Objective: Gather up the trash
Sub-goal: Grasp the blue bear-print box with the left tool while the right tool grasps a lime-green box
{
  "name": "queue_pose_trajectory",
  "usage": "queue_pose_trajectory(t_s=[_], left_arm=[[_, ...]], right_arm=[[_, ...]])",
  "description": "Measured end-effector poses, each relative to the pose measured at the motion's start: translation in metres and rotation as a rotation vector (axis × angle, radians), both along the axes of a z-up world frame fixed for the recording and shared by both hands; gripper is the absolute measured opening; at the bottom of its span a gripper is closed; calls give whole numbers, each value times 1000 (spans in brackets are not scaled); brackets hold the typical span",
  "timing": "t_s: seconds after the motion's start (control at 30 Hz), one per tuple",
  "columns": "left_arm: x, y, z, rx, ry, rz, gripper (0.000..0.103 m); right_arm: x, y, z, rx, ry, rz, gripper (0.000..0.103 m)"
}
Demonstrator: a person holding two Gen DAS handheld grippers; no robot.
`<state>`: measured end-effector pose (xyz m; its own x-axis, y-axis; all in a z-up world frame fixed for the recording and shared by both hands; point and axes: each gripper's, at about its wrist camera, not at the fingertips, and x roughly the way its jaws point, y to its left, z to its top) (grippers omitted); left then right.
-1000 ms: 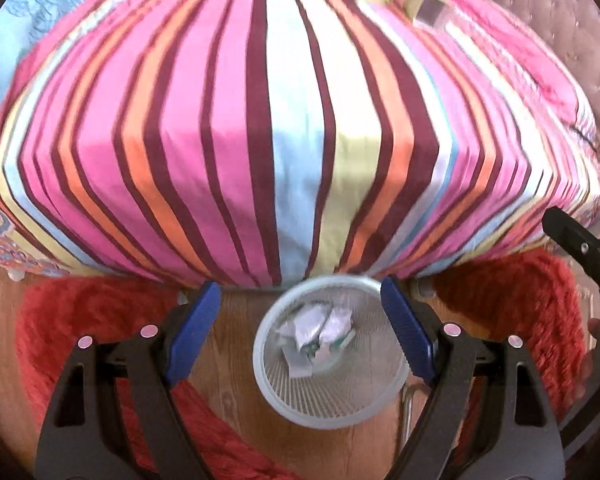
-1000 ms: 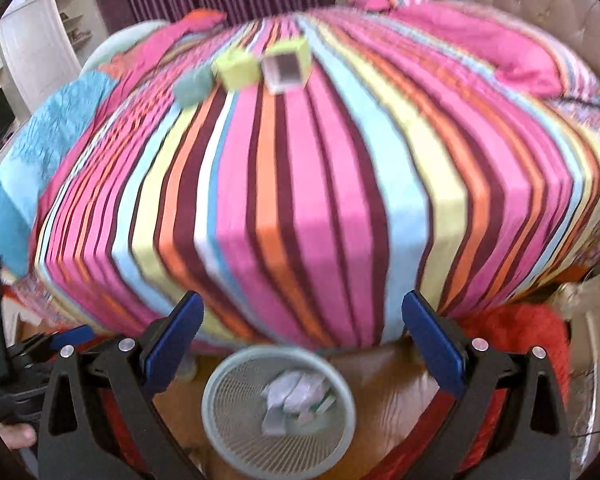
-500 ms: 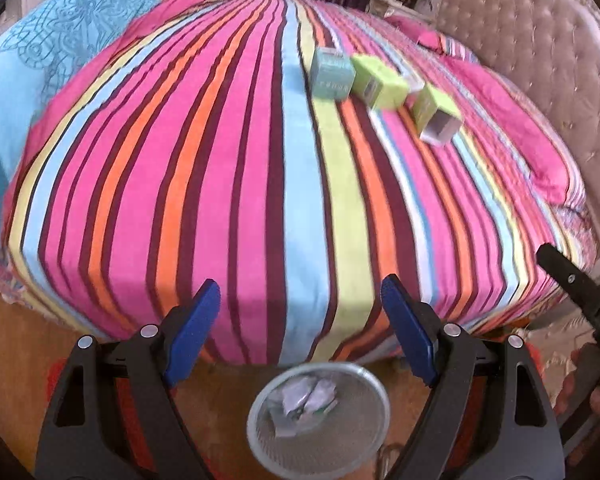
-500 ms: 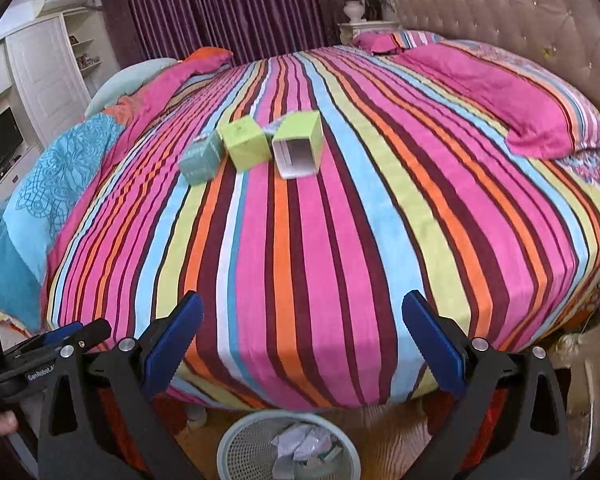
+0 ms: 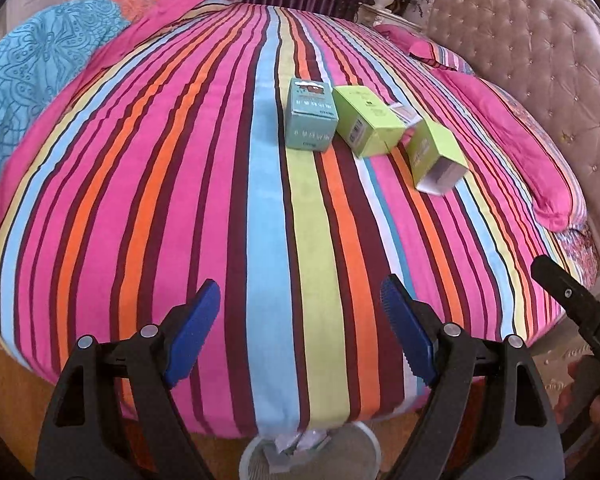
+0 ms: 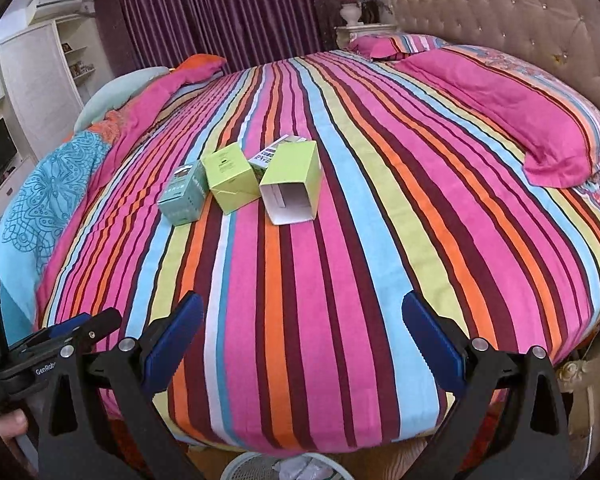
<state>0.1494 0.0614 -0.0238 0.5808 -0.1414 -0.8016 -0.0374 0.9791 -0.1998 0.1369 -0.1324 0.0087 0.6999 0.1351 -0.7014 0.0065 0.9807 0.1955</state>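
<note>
Three small cartons lie together mid-bed on the striped cover: a teal box (image 5: 311, 114) (image 6: 182, 199), a closed lime-green box (image 5: 367, 120) (image 6: 230, 182) and an open-ended lime-green box (image 5: 436, 157) (image 6: 293, 184). A white printed flat piece (image 6: 269, 154) peeks out behind them. My left gripper (image 5: 300, 332) is open and empty over the bed's near edge. My right gripper (image 6: 302, 350) is open and empty too. The mesh trash bin (image 5: 256, 456) (image 6: 256, 466) with crumpled paper sits on the floor just below both.
The round bed (image 6: 380, 240) fills both views. A pink pillow (image 6: 520, 120) lies at right by the tufted headboard (image 5: 540, 52). A blue patterned quilt (image 5: 32, 60) is piled at left. A white cabinet (image 6: 32, 92) stands at the far left.
Both grippers have risen and tilted up from over the bin toward the bed top. The bin slid to the bottom edge, and the cartons now look larger and nearer.
</note>
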Motion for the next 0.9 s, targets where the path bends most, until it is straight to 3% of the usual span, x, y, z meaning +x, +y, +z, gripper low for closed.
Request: queue_pose_trajectory(t_s=[0.27,0.9], left_arm=[[43,5,-6,26,9,16,80],[138,-3,-15,-25,20,11,80]], right_arm=[[35,5,-4,-7,3,16,95],[109,22,-21,-41,27,57,95]])
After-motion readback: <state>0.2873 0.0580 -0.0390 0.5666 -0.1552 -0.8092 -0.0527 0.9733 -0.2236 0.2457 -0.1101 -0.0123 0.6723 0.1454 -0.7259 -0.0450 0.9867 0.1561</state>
